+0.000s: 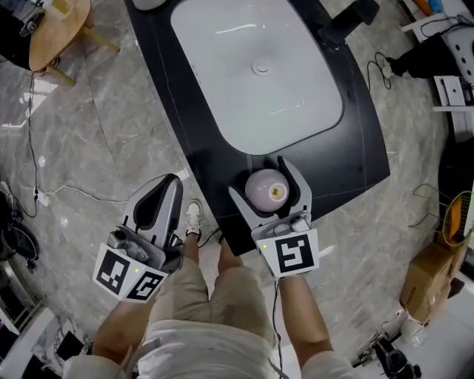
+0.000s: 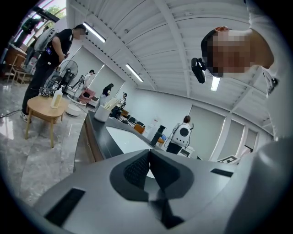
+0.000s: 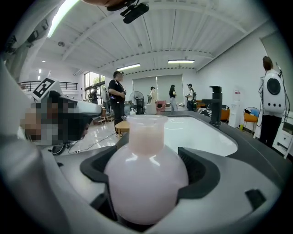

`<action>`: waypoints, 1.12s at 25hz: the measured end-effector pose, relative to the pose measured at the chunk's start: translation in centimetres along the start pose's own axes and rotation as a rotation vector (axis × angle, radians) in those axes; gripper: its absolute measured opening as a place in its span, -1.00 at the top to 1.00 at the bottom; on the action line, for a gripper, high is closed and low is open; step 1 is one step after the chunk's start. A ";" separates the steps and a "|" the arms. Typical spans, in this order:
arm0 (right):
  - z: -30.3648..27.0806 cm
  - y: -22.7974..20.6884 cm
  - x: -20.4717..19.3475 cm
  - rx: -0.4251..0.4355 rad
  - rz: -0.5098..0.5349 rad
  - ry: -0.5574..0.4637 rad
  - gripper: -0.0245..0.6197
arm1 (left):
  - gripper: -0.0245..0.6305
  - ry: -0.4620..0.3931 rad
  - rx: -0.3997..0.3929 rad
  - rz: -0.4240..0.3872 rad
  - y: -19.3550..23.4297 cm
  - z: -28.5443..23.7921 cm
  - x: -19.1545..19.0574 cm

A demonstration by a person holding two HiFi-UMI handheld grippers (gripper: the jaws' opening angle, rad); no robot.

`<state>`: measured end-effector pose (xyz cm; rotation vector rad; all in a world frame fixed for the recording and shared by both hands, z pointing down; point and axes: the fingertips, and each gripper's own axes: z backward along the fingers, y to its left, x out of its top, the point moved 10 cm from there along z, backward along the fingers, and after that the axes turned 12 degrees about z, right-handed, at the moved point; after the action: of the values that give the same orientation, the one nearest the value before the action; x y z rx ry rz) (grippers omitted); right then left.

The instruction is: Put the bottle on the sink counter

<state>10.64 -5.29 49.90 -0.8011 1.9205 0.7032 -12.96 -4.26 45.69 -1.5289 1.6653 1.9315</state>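
A round pale pink bottle (image 1: 266, 189) with a short wide neck stands upright between the jaws of my right gripper (image 1: 268, 189), which is shut on its belly. It is over the near edge of the black sink counter (image 1: 348, 159), just in front of the white basin (image 1: 259, 70). The right gripper view shows the bottle (image 3: 146, 183) filling the gap between the dark pads (image 3: 194, 171). My left gripper (image 1: 161, 198) hangs over the floor left of the counter, shut with nothing in it; its pads (image 2: 137, 169) meet.
A black faucet (image 1: 346, 22) stands at the basin's far right. A round wooden stool (image 1: 59, 33) is on the marble floor at upper left, with cables (image 1: 33, 148) trailing nearby. A cardboard box (image 1: 429, 277) sits at right. People stand in the background (image 3: 116, 98).
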 end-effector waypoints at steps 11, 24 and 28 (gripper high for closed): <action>-0.8 0.6 0.2 0.026 0.048 0.110 -0.35 | 0.88 -0.011 0.003 0.012 0.1 -0.4 0.1; -1.4 0.8 0.1 0.040 0.071 0.149 -0.35 | 0.88 -0.020 0.004 0.021 0.0 -0.2 -0.1; -1.7 1.1 0.0 0.051 0.093 0.185 -0.35 | 0.88 -0.022 0.002 0.024 -0.1 0.0 -0.2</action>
<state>8.96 -5.87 50.79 -0.7720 2.1454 0.6522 -12.82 -4.19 45.79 -1.4883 1.6837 1.9509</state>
